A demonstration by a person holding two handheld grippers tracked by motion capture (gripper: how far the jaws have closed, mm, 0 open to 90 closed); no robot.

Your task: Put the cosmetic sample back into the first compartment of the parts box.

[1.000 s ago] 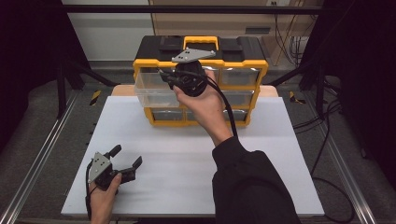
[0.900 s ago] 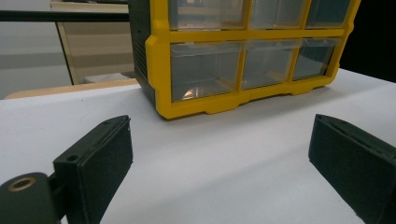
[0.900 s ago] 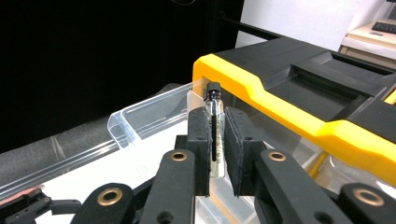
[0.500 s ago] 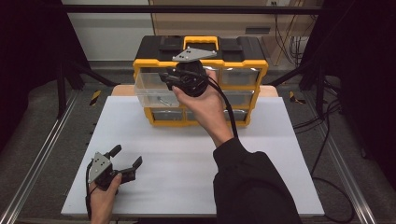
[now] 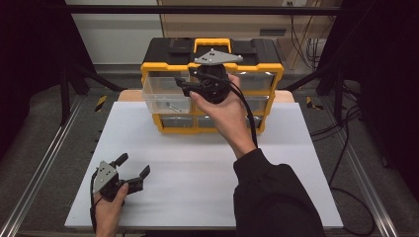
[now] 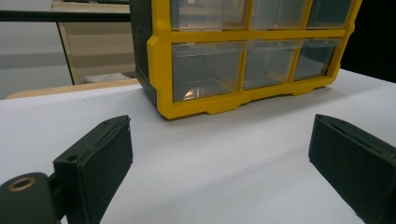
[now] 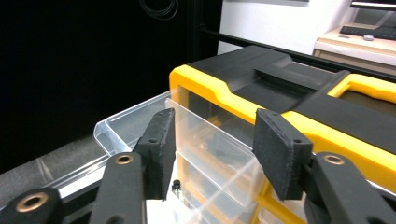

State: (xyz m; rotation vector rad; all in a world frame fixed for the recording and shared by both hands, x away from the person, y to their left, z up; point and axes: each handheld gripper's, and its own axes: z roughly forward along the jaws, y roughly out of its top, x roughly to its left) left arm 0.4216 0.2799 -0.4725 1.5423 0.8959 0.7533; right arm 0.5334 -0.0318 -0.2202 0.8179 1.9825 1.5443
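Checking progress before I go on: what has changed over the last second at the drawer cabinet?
The top-left clear drawer has slid out of the yellow cabinet toward the person, drawn by the right tool, whose jaws now stand open astride its front wall. A small screw lies inside. The left tool stayed open, resting on the white table.

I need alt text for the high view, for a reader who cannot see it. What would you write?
A person's right gripper reaches the clear drawer pulled out at the upper left of a yellow and black organizer at the back of a white table. A small screw lies inside the drawer. The left gripper rests open near the front left corner.
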